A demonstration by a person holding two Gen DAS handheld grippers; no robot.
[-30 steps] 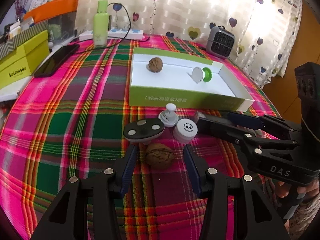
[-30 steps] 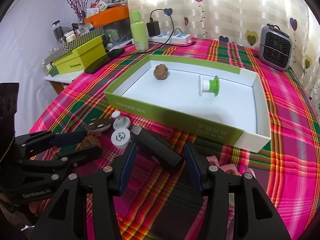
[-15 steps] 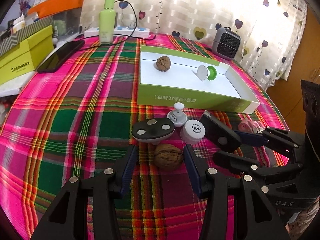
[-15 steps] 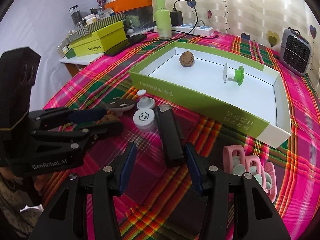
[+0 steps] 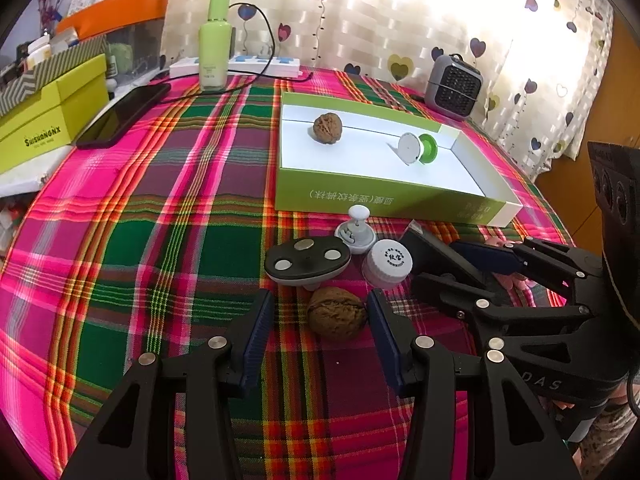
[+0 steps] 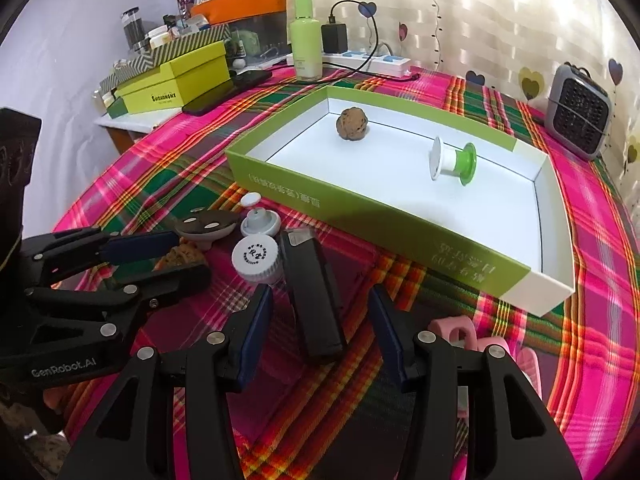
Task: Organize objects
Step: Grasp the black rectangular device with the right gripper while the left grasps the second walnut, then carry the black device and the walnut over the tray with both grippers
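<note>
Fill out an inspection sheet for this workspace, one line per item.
Surface: table under a plaid cloth.
Job's things: green tray holds one walnut and a spool. On the cloth before it: a second walnut, black disc, white cap, knob, black bar, pink clips.
Clutter: bottle, phone, yellow-green box, small heater.
Grippers: left gripper open, astride the second walnut, pads clear; right gripper open, astride the black bar, pads clear.
Cables: power strip with a black cord.
Surroundings: heart-print curtain; cluttered side shelf.
</note>
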